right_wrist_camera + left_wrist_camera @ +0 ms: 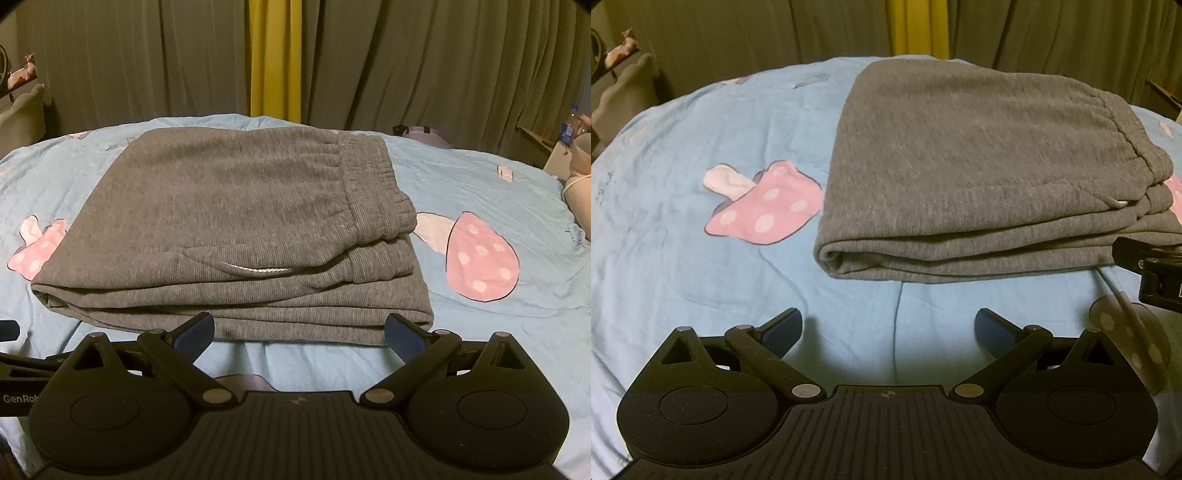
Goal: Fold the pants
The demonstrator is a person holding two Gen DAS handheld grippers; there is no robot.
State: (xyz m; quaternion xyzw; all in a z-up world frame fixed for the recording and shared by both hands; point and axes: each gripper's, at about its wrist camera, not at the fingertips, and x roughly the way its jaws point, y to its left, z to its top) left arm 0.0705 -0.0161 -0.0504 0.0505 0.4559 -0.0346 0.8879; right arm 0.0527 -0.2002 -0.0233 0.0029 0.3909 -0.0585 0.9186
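We see the grey pants (229, 229) folded into a thick, layered rectangle lying flat on the light blue bedspread (683, 258), toward the far middle of the bed. At their left edge the cloth rolls over in a rounded fold; along the near edge several stacked layers show as parallel lines. Moving right, a pocket opening with a pale trim (258, 269) curves across the top layer, and at the right end the gathered elastic waistband (373, 192) lies uppermost, with a second ribbed band just under it.

Our left gripper (888, 332) hovers over bare bedspread near the pants' near-left corner, its blue-padded fingers (783, 328) spread wide with nothing between them. Our right gripper (299, 334) sits just before the near edge of the pants, jaws equally wide and gripping nothing (whether the pads brush the cloth we cannot tell).

Around the pants, a pink spotted mushroom print (768, 206) lies just beside their left edge, and another mushroom print (480, 258) lies close to the waistband on the right. Behind the bed hang grey curtains (424, 66) with a yellow strip (275, 59) between them. Nothing lies on the pants.
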